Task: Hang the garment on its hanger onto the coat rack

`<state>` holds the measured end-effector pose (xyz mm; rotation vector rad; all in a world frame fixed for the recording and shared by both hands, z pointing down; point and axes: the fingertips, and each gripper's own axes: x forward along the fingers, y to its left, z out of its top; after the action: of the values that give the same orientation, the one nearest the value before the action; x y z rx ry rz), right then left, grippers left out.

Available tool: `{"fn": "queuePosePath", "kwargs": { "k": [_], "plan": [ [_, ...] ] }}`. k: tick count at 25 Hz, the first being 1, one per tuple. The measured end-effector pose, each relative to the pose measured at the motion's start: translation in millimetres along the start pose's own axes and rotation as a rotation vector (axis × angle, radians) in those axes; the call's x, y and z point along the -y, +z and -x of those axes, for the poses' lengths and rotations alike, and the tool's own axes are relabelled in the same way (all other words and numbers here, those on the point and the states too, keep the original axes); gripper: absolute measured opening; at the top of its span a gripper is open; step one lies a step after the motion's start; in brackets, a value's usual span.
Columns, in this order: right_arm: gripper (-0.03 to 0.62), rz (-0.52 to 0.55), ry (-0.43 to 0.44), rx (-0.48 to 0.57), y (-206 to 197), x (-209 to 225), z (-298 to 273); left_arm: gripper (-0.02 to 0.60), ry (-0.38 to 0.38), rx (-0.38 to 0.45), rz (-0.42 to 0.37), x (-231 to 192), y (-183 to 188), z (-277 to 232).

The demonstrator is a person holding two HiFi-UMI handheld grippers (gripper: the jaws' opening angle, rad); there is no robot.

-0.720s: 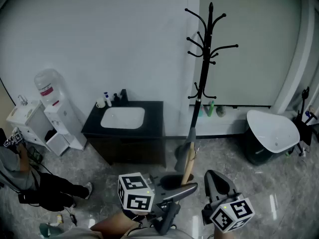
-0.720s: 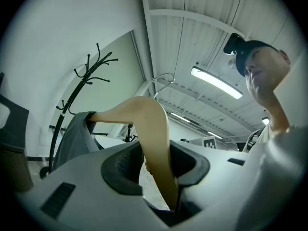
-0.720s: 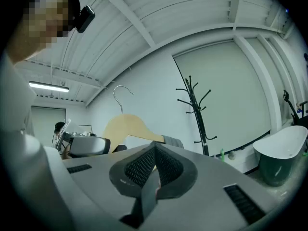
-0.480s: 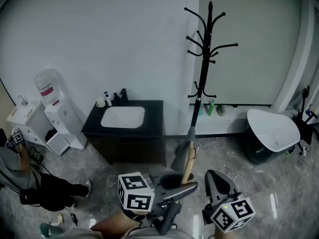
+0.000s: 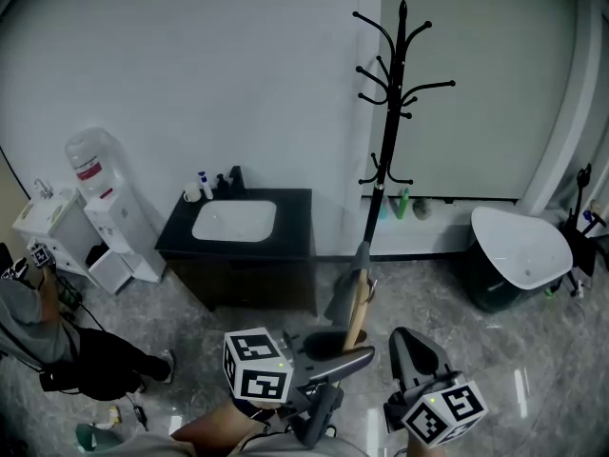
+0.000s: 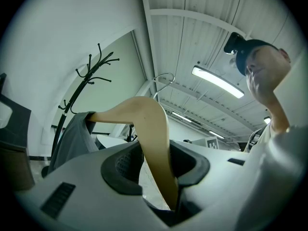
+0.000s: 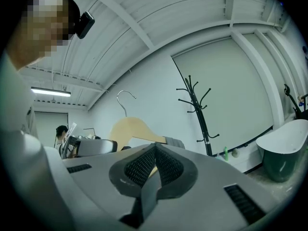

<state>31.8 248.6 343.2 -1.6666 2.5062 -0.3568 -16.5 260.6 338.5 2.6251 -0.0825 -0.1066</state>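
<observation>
Step in hand, as judged: carrying the hanger to the coat rack.

The left gripper is clamped on the wooden hanger, low on 1 arm of it. The grey garment is draped over the far arm, at the left of the left gripper view. The right gripper has its jaws pressed together with nothing between them. The coat rack stands at the upper centre of the head view, well apart from both tools, its prongs bare.

Recommendation: the grip is off-centre, so the hanger will likely tip. Keep the hook uppermost, lift it above 1 prong, then lower it on. The right gripper could steady the load.

The head view shows the gap to the rack but not the hook clearly. Both gripper views show the hook against the ceiling.
</observation>
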Motion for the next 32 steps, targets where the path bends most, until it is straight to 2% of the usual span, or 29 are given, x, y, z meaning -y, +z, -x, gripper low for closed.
{"fn": "queuePosePath", "kwargs": {
  "k": [7, 17, 25, 32],
  "plan": [
    [0.015, -0.005, 0.007, 0.019, 0, 4, 13, 0.144, 0.013, 0.007, -0.003, 1, -2, -4],
    [0.015, -0.026, 0.055, 0.035, 5, 27, 14, 0.144, 0.081, 0.039, -0.019, -16, 8, -15],
    [0.015, -0.037, 0.068, 0.017, 9, 53, -30, 0.146, 0.100, 0.052, 0.004, -62, 29, -25],
    [0.015, -0.034, 0.048, 0.021, 19, 84, -104, 0.147, 0.080, 0.047, 0.019, -135, 65, -32]
  ]
}}
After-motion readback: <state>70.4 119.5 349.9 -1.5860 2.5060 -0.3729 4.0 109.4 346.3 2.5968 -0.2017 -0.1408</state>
